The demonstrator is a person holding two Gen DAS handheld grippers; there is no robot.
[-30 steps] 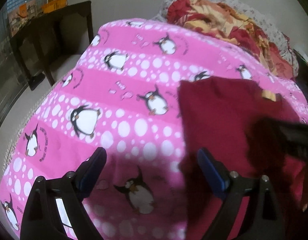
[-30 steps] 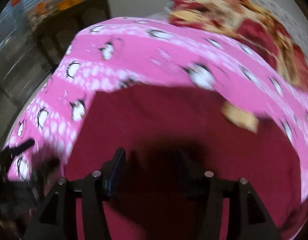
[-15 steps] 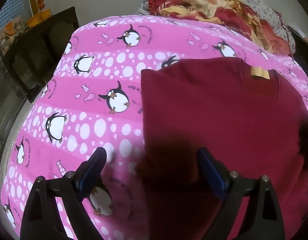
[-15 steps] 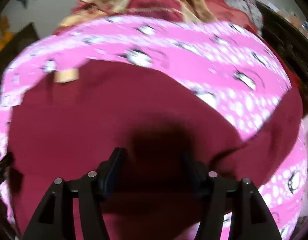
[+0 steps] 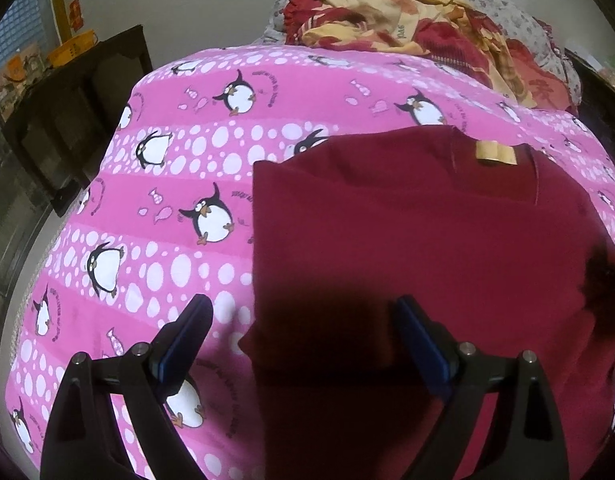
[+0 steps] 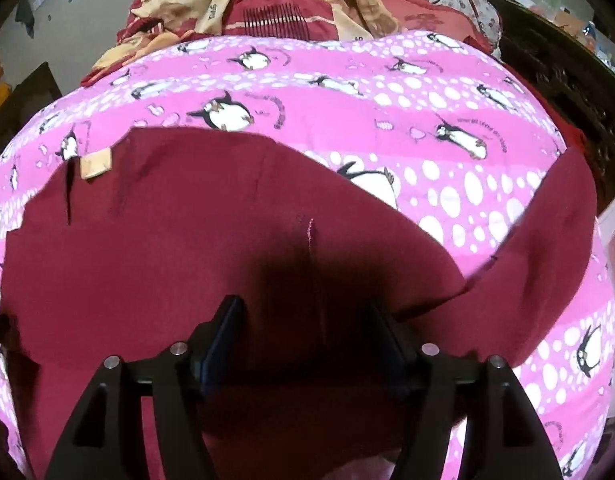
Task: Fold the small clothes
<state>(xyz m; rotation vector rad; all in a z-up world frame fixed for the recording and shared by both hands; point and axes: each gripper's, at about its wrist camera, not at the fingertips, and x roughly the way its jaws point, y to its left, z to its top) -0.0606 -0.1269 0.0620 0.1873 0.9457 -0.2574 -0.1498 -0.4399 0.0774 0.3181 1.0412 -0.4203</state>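
Note:
A dark red shirt [image 5: 407, 240] with a tan neck label [image 5: 495, 152] lies flat on a pink penguin-print bedspread [image 5: 179, 152]. My left gripper [image 5: 303, 312] hovers open over the shirt's left edge, nothing between its blue pads. In the right wrist view the same shirt [image 6: 167, 248] fills the lower frame, its right sleeve [image 6: 555, 248] spread out to the right and its label [image 6: 95, 166] at the far left. My right gripper [image 6: 307, 312] hangs over the shirt's body; its jaws are opening and grip nothing.
A crumpled red and yellow blanket [image 5: 407, 28] is heaped at the far end of the bed. A dark wooden table [image 5: 67, 120] stands left of the bed. Dark carved furniture [image 6: 567, 88] borders the right side.
Both grippers have swung across the bed: the shirt now sits more centred under the left one. The right view turned from the shirt's left part to its right sleeve, and the right jaws widened.

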